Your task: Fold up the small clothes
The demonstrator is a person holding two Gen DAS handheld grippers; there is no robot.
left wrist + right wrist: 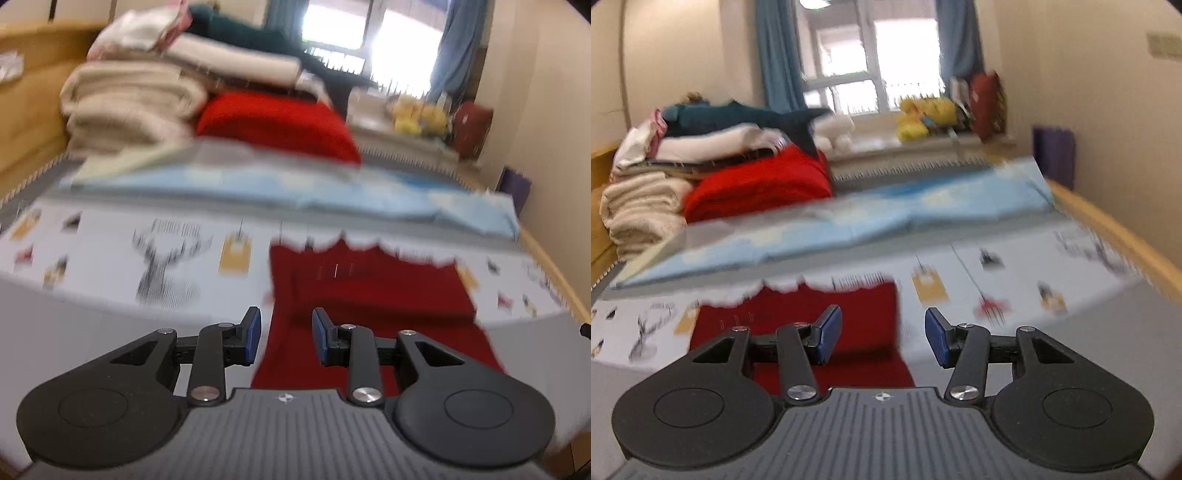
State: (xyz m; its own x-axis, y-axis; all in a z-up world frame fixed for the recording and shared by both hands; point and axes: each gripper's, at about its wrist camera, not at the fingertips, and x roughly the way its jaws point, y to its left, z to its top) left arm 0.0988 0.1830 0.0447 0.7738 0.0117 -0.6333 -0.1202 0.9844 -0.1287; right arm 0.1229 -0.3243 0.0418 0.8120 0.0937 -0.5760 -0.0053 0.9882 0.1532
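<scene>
both tongs (286, 338) (883, 338) gape empty above the red garment (369, 295).

Matt dark-red cloth garment (369, 295) on smooth printed sheet (110, 258).

Motion blur is smearing both views. In the left wrist view, the gripper body is hiding the lower part of the dark red garment (373, 295) at bottom centre. The printed sheet (110, 258) is showing patterns too blurred to read. The yellow items (925, 114) on the windowsill, upper right, are staying unidentifiable.
</scene>
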